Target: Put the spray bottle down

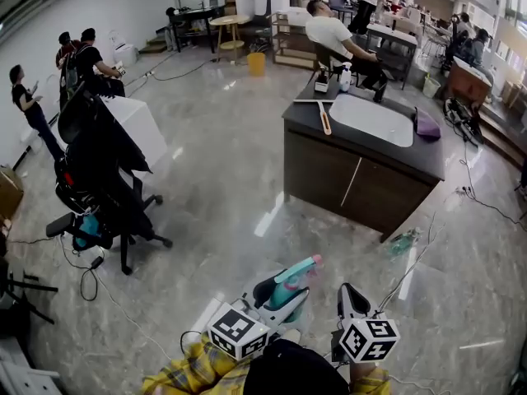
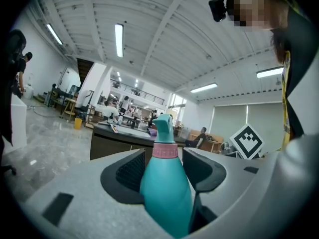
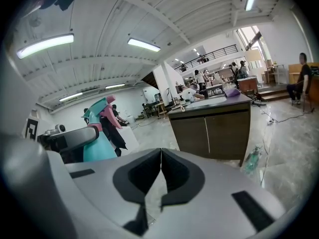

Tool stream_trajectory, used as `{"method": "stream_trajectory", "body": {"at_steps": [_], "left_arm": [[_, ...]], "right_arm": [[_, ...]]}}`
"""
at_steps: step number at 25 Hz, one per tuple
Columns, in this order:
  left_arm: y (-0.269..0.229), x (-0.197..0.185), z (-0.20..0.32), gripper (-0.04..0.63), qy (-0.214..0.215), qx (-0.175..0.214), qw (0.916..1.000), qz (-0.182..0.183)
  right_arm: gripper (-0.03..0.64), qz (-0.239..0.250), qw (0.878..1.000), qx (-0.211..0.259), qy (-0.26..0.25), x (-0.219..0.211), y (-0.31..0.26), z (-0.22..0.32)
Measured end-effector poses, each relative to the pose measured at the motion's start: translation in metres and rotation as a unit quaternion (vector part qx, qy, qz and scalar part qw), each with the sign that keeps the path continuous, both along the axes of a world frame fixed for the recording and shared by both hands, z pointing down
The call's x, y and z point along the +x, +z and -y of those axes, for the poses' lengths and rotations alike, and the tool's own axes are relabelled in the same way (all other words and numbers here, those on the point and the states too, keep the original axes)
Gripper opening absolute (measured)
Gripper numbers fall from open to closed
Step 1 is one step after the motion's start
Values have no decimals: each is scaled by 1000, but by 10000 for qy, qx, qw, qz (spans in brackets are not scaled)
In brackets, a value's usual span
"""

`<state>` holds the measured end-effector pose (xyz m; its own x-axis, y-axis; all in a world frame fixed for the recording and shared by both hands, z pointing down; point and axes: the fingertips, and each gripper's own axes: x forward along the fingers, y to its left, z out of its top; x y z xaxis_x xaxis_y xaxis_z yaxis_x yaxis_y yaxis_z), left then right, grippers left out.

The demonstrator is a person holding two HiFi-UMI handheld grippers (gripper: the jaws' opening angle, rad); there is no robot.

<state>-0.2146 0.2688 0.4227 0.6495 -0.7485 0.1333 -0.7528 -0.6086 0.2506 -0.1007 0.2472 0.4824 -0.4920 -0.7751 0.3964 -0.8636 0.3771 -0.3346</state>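
One teal spray bottle point(image 2: 167, 193) sits upright, clamped in the left gripper point(image 2: 163, 154). The right gripper point(image 3: 160, 167), just beside it, is closed on nothing. Ahead of both grippers, open floor point(image 1: 222, 179) runs to the single dark counter point(image 1: 329, 171), its near edge well apart.

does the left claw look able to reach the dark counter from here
Probably not yet: the left claw, shut on the spray bottle, is well short of the counter; only floor lies between.

Teal spray bottle point(image 2: 167, 193) — pink collar point(image 2: 165, 151) and trigger.
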Motion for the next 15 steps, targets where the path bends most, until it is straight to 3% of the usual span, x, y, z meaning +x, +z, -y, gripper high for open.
{"method": "stream_trajectory", "body": {"at_steps": [11, 15], "left_arm": [[2, 20, 47, 229, 66, 13, 10000, 26], [5, 31, 58, 229, 203, -68, 9997, 89]], "right_arm": [[6, -85, 10000, 14, -6, 23, 3, 36], [6, -100, 9997, 115, 206, 38, -2, 36]]}}
